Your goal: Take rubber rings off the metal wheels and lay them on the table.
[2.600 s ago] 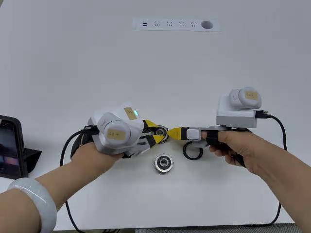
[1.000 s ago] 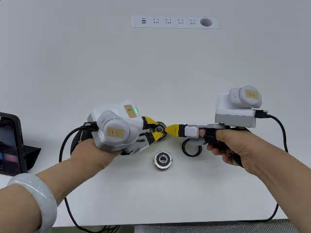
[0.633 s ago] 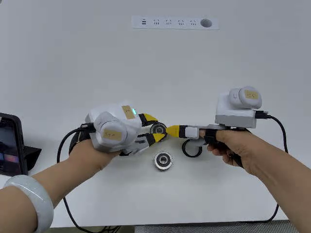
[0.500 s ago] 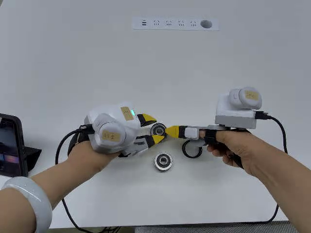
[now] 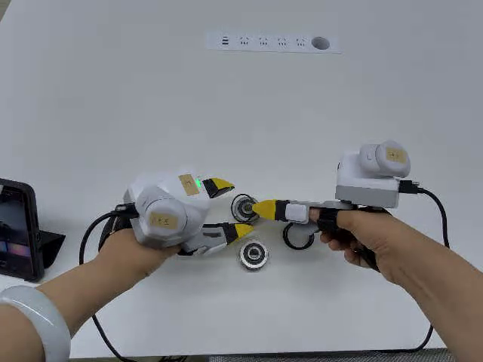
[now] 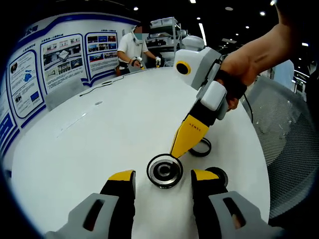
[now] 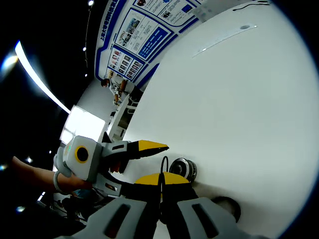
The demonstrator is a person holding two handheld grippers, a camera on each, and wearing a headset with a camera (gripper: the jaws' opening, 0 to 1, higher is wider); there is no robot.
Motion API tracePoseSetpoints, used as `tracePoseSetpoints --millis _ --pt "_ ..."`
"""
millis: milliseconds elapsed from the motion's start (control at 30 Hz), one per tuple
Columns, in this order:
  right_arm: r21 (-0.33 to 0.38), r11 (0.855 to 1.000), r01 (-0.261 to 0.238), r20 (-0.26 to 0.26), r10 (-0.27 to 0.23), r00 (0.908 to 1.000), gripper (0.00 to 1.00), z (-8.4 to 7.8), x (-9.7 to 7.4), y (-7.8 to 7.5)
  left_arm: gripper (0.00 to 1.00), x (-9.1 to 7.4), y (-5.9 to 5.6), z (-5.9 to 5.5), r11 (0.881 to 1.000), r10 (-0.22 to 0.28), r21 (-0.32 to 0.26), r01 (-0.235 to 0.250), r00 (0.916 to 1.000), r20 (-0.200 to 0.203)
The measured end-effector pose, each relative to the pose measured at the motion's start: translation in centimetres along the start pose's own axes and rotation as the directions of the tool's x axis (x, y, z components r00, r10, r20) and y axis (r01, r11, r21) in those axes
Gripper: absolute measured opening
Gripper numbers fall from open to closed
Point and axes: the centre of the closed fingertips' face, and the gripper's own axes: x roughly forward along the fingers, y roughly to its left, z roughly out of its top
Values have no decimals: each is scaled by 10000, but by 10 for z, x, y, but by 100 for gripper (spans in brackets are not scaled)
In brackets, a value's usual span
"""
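The left tongs (image 6: 163,175) are seen spread wide, with nothing held. Half a second ago their yellow tips were closed on the small metal wheel (image 6: 164,171), and that hold has now been let go. The wheel is left between the open jaws, touched by neither, and appears to rest on the table (image 5: 151,98), though contact with the surface cannot be made out for certain. The right tongs (image 7: 162,178) are pressed shut with their tip against the wheel's rim. In the right gripper view a thin black strand is seen nipped between the jaws and running up toward the wheel; it is judged to be the rubber ring (image 7: 164,164) of that wheel, partly lifted. Just beside the right tongs a loose ring (image 5: 298,237) is already laid on the table, and a second wheel (image 5: 253,255) lies near it, toward the person. With the wheel no longer braced, a pull on the ring is likely to drag the wheel along, so a fresh hold by the left tongs is probably called for before the ring can be peeled free. Whether the second wheel carries a ring cannot be told.
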Motion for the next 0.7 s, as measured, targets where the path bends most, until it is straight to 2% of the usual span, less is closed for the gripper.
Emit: tracePoseSetpoints --millis 133,367,533,700 --pt "-14 9998 -175 152 175 9997 2 1 -6 9 48 -2 0 -2 10000 9 -91 -9 10000 13" --pt "50 9997 -258 409 256 9988 2 -4 -21 16 53 -7 0 -5 9997 80 -229 -78 9999 80" --pt "370 9993 -99 597 76 9982 2 -14 -35 3 54 -11 -1 -7 9995 105 -312 -102 9999 90" --pt "612 9980 134 706 -177 9973 2 -22 -49 -3 55 -13 -2 -10 9990 108 -443 -105 9999 66"
